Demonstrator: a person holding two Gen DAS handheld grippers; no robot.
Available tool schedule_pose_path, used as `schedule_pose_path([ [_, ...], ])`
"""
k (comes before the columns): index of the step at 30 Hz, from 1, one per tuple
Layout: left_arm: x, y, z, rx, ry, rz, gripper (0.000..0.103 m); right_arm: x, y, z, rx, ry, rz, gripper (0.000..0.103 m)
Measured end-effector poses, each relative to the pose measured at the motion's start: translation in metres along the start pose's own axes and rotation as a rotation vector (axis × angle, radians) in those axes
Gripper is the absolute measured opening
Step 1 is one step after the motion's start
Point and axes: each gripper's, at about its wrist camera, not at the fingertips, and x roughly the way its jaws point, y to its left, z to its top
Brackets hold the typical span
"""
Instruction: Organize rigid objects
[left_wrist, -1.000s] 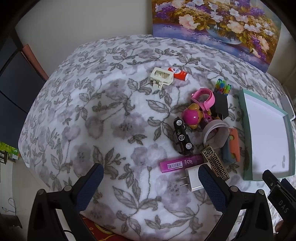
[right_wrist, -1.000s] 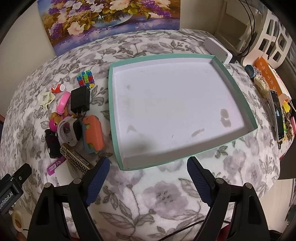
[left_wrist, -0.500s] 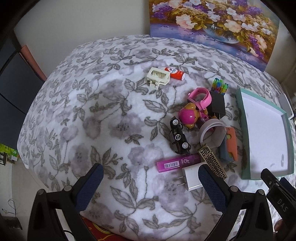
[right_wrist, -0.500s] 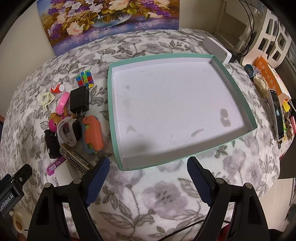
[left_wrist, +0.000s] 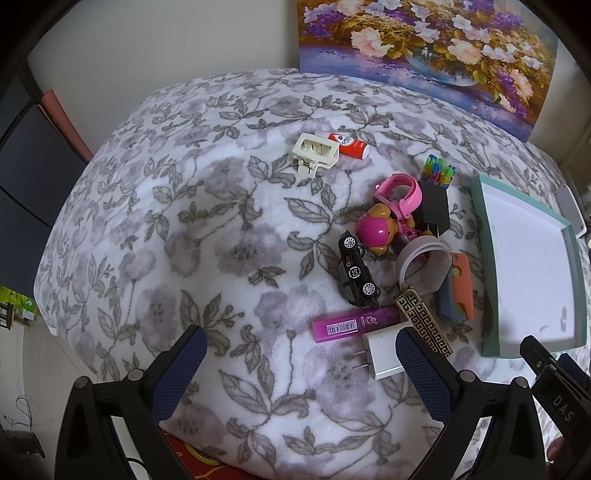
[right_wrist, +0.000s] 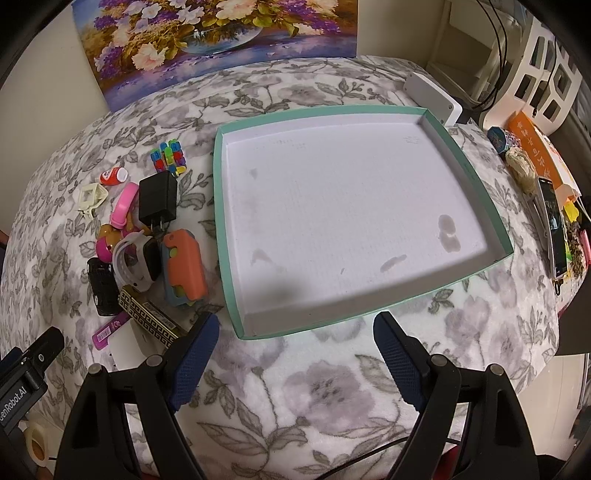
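Note:
A pile of small objects lies on the floral blanket: a black toy car (left_wrist: 355, 275), a pink pup toy (left_wrist: 375, 230), a magenta tube (left_wrist: 354, 325), a white charger (left_wrist: 382, 360), a black-and-gold patterned lighter (left_wrist: 423, 320), an orange and blue case (left_wrist: 458, 286), a black charger (left_wrist: 434, 210), a pink watch (left_wrist: 399, 194) and a white-strapped watch (left_wrist: 424, 267). Further back lie a cream hair clip (left_wrist: 314, 153) and a red tube (left_wrist: 349, 146). The teal tray (right_wrist: 221, 206) holds nothing. My left gripper (left_wrist: 301, 365) is open, its right finger by the white charger. My right gripper (right_wrist: 295, 349) is open before the tray's near rim.
A flower painting (left_wrist: 424, 48) leans on the wall behind. Right of the tray are a white box (right_wrist: 432, 96), a phone (right_wrist: 554, 225), an orange packet (right_wrist: 535, 147) and clutter. The blanket's left half is bare. A tape roll (right_wrist: 35, 441) sits low at the left.
The left wrist view has drifted slightly right and closer to the pile. The right gripper has barely moved. Both stay open and nothing was picked up.

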Motion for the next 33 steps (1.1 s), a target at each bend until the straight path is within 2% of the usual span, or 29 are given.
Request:
schedule_pose_path([
  [23, 0.002, 0.000, -0.001, -0.005, 0.005, 0.000, 0.103, 0.000, -0.001, -0.002, -0.004, 0.000, 0.001, 0.086],
  [30, 0.005, 0.001, -0.002, -0.024, 0.019, -0.009, 0.103, -0.001, 0.004, 0.000, -0.019, -0.003, 0.019, 0.086],
  [33, 0.014, -0.002, -0.004, -0.025, 0.051, -0.025, 0.103, 0.001, 0.009, 0.002, -0.020, 0.003, 0.034, 0.086],
])
